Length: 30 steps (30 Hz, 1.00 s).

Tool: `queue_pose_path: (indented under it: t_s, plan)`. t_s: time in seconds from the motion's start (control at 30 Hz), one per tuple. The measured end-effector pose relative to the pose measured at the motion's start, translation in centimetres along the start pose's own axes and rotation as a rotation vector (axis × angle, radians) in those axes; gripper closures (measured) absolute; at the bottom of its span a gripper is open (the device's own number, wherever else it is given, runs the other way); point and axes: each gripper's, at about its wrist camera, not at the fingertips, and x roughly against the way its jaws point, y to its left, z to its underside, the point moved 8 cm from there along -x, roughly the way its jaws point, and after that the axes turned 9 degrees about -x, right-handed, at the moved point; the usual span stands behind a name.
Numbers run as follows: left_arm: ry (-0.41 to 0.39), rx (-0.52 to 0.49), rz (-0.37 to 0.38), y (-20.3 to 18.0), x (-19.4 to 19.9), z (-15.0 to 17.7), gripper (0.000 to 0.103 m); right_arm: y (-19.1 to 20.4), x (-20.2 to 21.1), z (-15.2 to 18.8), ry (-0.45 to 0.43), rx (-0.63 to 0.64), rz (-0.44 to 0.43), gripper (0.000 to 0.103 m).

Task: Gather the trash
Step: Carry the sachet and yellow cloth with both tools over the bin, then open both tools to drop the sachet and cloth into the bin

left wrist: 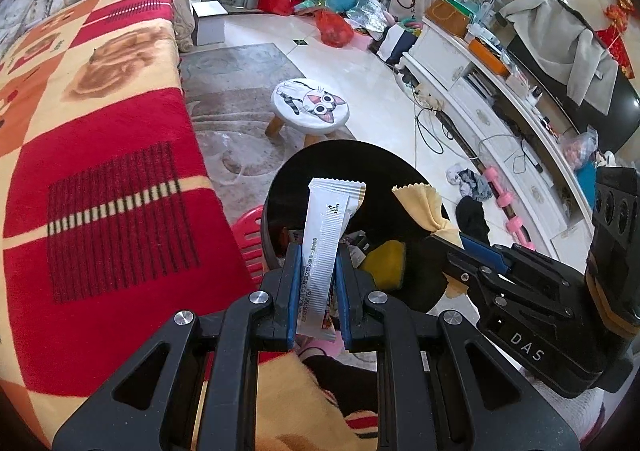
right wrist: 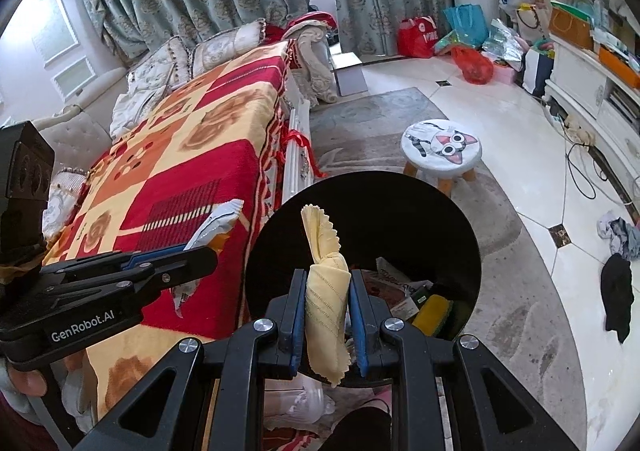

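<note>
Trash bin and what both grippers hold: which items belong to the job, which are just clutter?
In the job:
- left gripper, shut on white sachet wrapper
- right gripper, shut on yellow cloth
- black trash bin, already holding scraps

Lying about:
- cat-face stool
- red plastic bag
- pink dumbbells
- clothes on floor

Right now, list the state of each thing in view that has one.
Left tongs: shut on white sachet, upright over the bin.
Right tongs: shut on yellow cloth, rolled, over the bin.
Black bin: open, trash inside.
Cat stool: upright on the rug.
</note>
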Motion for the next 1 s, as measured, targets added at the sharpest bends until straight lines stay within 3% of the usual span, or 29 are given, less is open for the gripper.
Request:
queue_pose_path:
  t_s: [0.83,0.97,1.0]
  plan:
    - [0.013,0.021,0.012,-1.1,-2.1,-0.6,0.089,-2.1,-0.8,-0.8,-0.008,-0.074,-0.002,0.084]
    - [-0.002,0.019,0.036,-1.4,-1.9,-0.9,0.086,-2.2,-0.9,-1.2,-0.019,-0.082,0.008,0.081]
    - [-0.006,0.017,0.037,-1.4,-1.9,-0.9,0.081,-2.3,-1.0,-1.2,-0.019,-0.084,0.011,0.078]
